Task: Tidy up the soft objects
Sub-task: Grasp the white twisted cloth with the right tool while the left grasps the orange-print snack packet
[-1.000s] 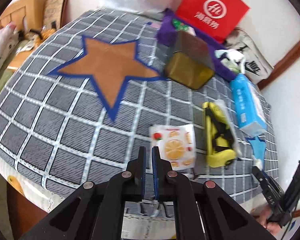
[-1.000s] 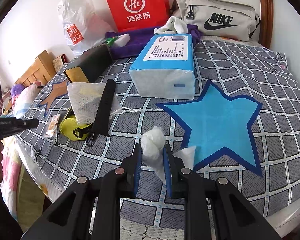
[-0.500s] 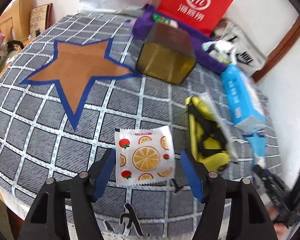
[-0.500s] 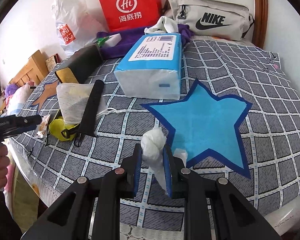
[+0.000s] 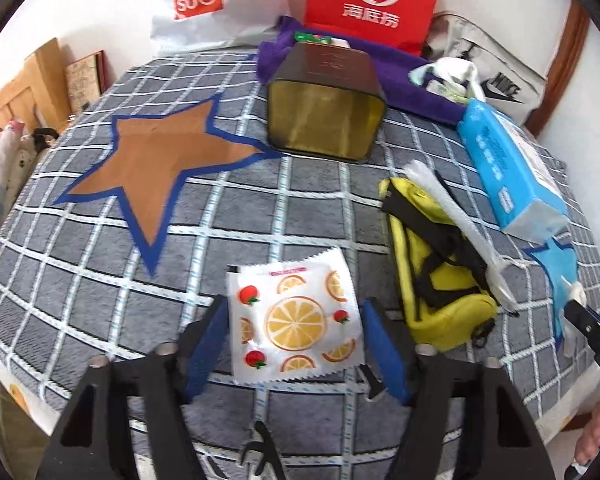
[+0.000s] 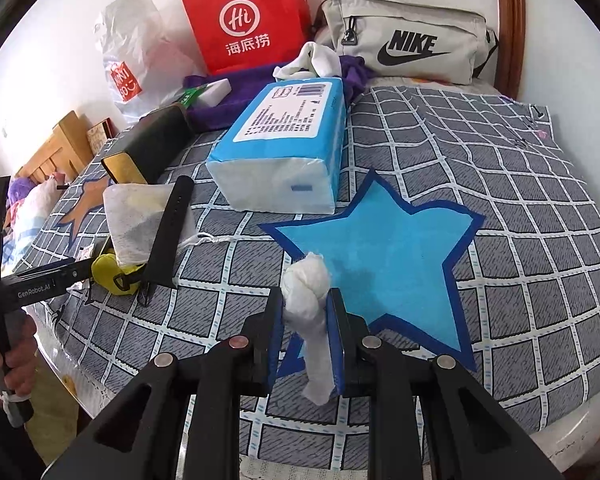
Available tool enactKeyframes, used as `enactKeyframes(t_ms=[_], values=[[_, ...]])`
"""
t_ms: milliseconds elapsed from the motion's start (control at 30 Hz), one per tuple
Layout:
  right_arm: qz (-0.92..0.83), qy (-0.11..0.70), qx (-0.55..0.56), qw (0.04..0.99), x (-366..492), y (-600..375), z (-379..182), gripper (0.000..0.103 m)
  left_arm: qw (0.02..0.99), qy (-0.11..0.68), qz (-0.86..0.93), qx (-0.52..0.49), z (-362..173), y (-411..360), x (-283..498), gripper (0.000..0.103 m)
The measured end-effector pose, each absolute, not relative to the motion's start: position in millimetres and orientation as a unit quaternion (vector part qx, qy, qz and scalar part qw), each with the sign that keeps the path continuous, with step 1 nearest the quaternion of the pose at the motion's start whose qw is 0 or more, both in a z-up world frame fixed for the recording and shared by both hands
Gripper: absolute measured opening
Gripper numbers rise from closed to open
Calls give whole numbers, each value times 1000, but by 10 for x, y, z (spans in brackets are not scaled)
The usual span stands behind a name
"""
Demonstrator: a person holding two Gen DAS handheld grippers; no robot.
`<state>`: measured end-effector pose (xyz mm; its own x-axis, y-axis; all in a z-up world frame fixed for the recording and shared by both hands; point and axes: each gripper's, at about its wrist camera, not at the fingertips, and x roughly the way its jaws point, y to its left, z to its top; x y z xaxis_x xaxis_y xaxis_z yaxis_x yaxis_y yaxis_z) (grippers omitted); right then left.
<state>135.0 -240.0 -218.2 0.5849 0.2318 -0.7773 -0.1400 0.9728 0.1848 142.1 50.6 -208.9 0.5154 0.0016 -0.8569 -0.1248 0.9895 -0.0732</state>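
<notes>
A flat white packet printed with orange slices [image 5: 296, 322] lies on the grey checked bed cover [image 5: 308, 208] near the front edge. My left gripper [image 5: 295, 308] straddles it. The jaws are closing, and a thin gap still shows between each blue pad and the packet's sides. My right gripper [image 6: 305, 295] is shut on a knotted white cloth [image 6: 306, 280], held upright over the lower left point of the blue star [image 6: 384, 256]. A brown star [image 5: 160, 152] lies at the far left of the cover.
A yellow pouch [image 5: 432, 280] with a black strap and a mesh bag lies right of the packet. Behind are a blue tissue pack [image 6: 284, 140], a dark tin box [image 5: 324, 108], a purple towel [image 5: 404, 80], a red paper bag [image 5: 372, 0] and a grey Nike bag [image 6: 404, 36].
My left gripper went from shut to wide open, moved forward to straddle the fruit packet, then narrowed slightly. My right gripper kept its hold on the white cloth, with the blue star a little nearer.
</notes>
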Motion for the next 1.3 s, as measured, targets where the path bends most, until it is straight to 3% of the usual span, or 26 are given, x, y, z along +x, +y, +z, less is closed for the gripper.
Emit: enactKeyframes(t_ms=[133, 500, 533, 600, 867, 967, 1100, 1300], values=[[107, 452, 55, 884, 1385, -2396, -2195, 22, 865, 493, 30, -88, -2065, 612, 1430, 44], [113, 432, 43, 894, 1407, -2412, -1932, 22, 858, 493, 3, -146, -1942, 734, 1431, 38], [113, 430, 42, 895, 1412, -2416, -1906, 22, 859, 492, 4, -145, -1919, 731, 1435, 35], [113, 426, 40, 897, 1431, -2425, -1835, 22, 857, 493, -3, -152, -1886, 740, 1449, 18], [123, 413, 33, 902, 1539, -2382, -1649, 22, 857, 497, 14, -137, -1840, 807, 1486, 18], [130, 412, 31, 901, 1549, -2341, -1648, 22, 857, 498, 24, -133, -1868, 902, 1456, 24], [133, 422, 27, 896, 1567, -2286, -1729, 22, 861, 491, 24, -132, -1886, 946, 1431, 66], [141, 432, 22, 890, 1597, -2179, -1804, 22, 847, 518, 39, -114, -2068, 873, 1543, 70]])
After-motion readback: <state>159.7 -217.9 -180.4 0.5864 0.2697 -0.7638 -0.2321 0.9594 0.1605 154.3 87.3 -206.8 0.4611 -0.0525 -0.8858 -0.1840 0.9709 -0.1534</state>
